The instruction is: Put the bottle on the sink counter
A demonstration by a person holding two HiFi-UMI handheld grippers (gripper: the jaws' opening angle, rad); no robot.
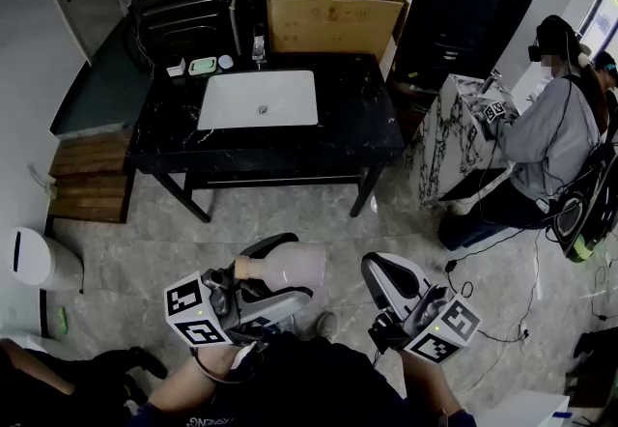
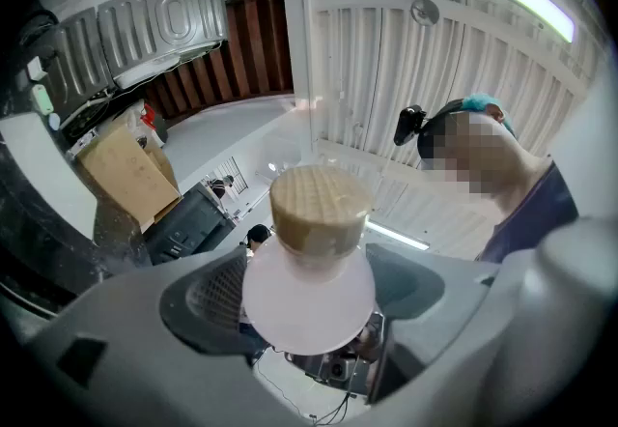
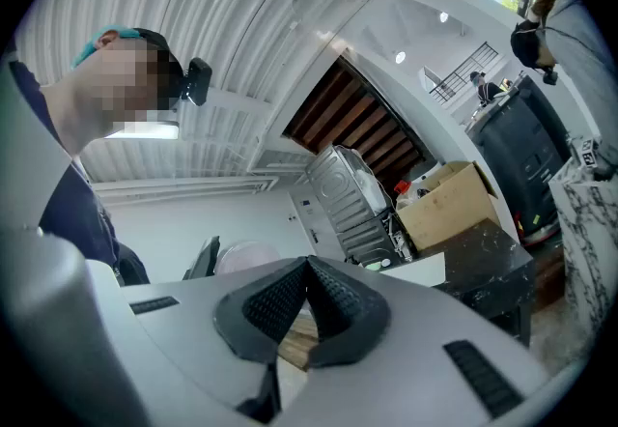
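A pale frosted bottle [image 1: 288, 267] with a tan wooden cap [image 2: 317, 208] lies sideways between the jaws of my left gripper [image 1: 294, 272], which is shut on its body. It is held low in the head view, well short of the black stone sink counter [image 1: 359, 118] with its white basin [image 1: 259, 99]. In the left gripper view the cap points away from the camera. My right gripper [image 1: 373, 267] hovers to the right of the bottle, apart from it. Its ribbed pads [image 3: 280, 298] meet at the tip with nothing between them.
A cardboard box [image 1: 333, 2] stands behind the counter, with a faucet [image 1: 259, 46] and a green soap dish [image 1: 203, 66] at the basin's back. Wooden steps [image 1: 92, 174] and a white bin [image 1: 37, 261] are at left. Another person [image 1: 552, 137] works at a marbled stand [image 1: 452, 137] at right, cables on the floor.
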